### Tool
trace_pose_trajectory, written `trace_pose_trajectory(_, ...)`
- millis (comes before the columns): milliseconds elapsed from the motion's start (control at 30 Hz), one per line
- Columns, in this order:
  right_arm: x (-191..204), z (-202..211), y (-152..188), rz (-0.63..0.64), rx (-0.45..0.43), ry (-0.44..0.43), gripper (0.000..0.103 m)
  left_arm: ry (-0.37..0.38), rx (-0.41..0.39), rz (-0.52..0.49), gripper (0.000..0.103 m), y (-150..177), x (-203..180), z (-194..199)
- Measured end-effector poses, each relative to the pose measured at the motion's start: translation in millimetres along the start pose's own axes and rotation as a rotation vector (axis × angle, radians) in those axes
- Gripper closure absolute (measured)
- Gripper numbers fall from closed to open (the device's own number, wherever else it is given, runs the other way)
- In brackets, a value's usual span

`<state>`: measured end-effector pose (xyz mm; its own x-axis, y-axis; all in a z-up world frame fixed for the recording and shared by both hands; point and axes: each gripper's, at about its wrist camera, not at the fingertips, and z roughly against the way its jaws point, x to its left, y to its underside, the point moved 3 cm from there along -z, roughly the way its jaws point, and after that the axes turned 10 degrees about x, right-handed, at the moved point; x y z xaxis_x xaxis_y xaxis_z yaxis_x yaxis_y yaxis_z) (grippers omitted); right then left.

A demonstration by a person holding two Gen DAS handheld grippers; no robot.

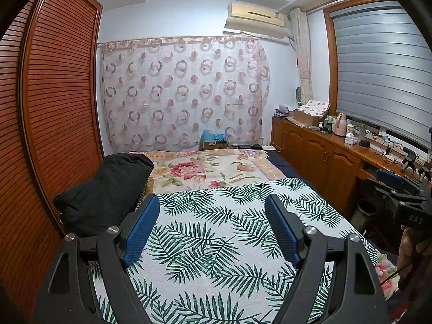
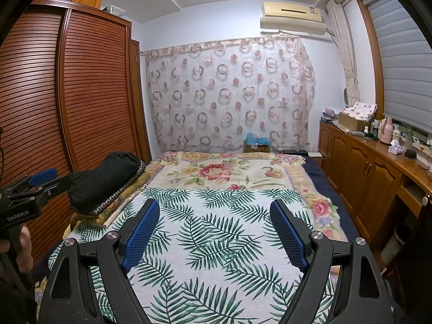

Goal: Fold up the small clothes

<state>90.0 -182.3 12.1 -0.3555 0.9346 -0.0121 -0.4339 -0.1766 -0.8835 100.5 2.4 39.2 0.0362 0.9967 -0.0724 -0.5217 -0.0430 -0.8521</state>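
Claws, left claw (image 1: 212, 232) and right claw (image 2: 214, 233), hovered spread and empty above the palm-leaf cloth (image 1: 232, 243); black bundle (image 2: 108, 178) lay at the bed's left edge. Step unclear: no small garment lay spread.

Black garment (image 1: 108, 189), bundled and unfolded, a soft rumpled heap at the left edge of the bed (image 1: 272, 174), beside the wardrobe doors. Plain dark fabric, no print visible. From the right wrist view, resting on a flat folded cloth (image 2: 121, 202) with a beaded or studded trim along its edge. Lying partly on the floral blanket (image 1: 205, 170), just beside the near palm-leaf sheet (image 1: 216, 237). Untouched, well apart from both tools.
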Motion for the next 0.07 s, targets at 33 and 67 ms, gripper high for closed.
trace_pose_trajectory(33,-0.4,0.1,0.0,0.001,-0.001,-0.001,0.018,0.0,0.0,0.0,0.022,0.1,0.3,-0.1)
trace_pose_trajectory(67,-0.6,0.2,-0.3,0.001,-0.001,-0.001,0.018,0.0,0.0,0.0,0.022,0.2,-0.4,-0.4)
